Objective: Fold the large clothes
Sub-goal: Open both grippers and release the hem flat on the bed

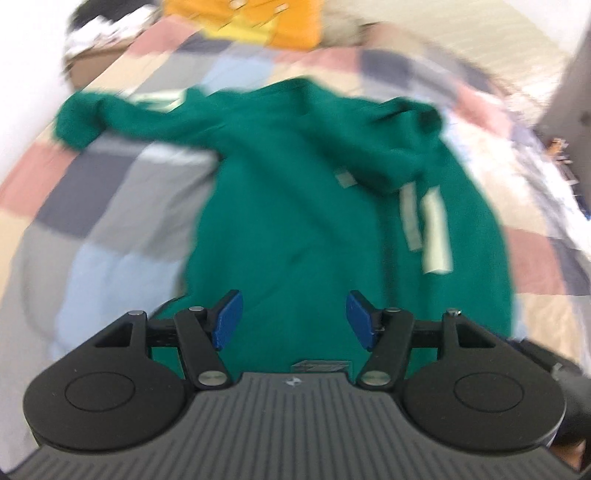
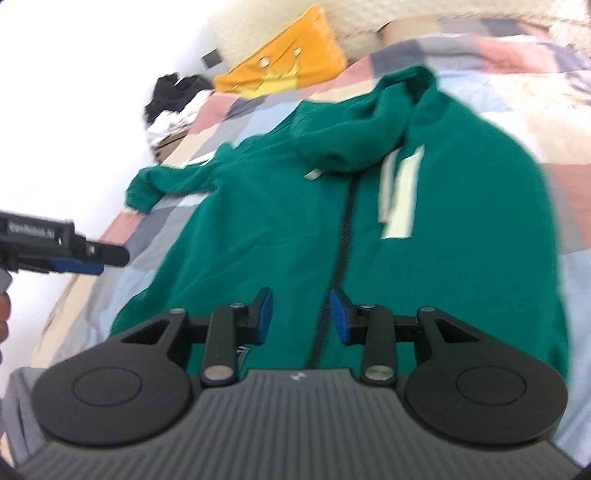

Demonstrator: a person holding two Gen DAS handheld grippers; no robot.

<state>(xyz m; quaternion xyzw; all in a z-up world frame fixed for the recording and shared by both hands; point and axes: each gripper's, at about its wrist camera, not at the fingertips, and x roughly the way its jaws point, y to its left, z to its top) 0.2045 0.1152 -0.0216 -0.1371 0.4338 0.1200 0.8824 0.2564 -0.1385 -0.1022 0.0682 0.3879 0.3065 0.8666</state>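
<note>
A large green zip jacket (image 1: 295, 206) with pale stripes lies spread on a patchwork bed cover (image 1: 110, 206). One sleeve stretches out to the left (image 1: 92, 118); the other is folded across the chest (image 1: 399, 147). My left gripper (image 1: 294, 319) is open and empty above the jacket's hem. My right gripper (image 2: 301, 315) is open and empty above the hem, by the dark zip (image 2: 341, 240). The jacket (image 2: 258, 221) fills the right wrist view, where the left gripper (image 2: 92, 262) shows side-on at the left edge, off the jacket.
An orange and yellow cushion (image 1: 258, 18) lies at the head of the bed, also in the right wrist view (image 2: 288, 62). A dark and white clothes pile (image 2: 173, 103) sits at the far left corner by a white wall. A grey furniture edge (image 1: 569, 110) stands at the right.
</note>
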